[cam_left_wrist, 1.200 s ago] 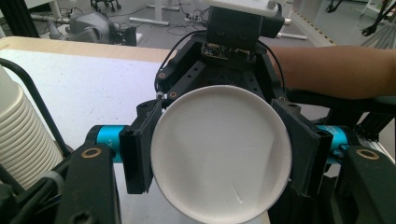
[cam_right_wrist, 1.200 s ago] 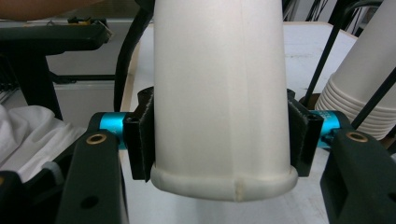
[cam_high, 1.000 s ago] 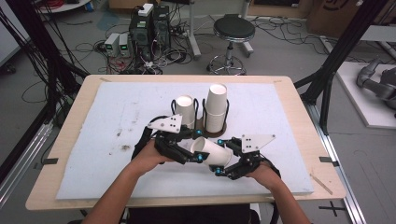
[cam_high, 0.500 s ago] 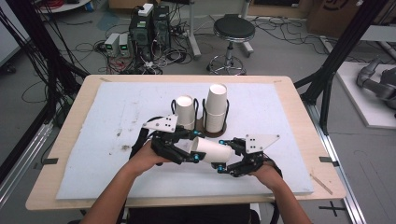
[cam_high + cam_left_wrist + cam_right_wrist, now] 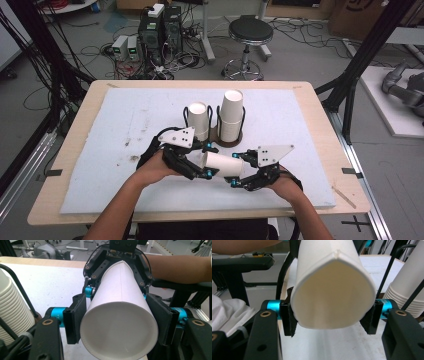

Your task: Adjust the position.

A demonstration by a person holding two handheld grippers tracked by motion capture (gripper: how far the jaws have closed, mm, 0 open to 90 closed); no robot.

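While the white paper cup [image 5: 222, 164] lies sideways above the bench [image 5: 320, 135], each end sits in a hand-held gripper. Left hand-held gripper [image 5: 204, 161]: jaws clamped on one end; in its view that end shows round. Right hand-held gripper [image 5: 236, 171]: jaws clamped on the other end, squeezing it out of round. Cup held near the bench's front edge, with bare white mat [image 5: 115, 125] to either side. Just behind: a two-slot wire holder [image 5: 218, 131], short cup stack [image 5: 198, 120] in the left slot, taller cup stack [image 5: 231, 116] in the right.
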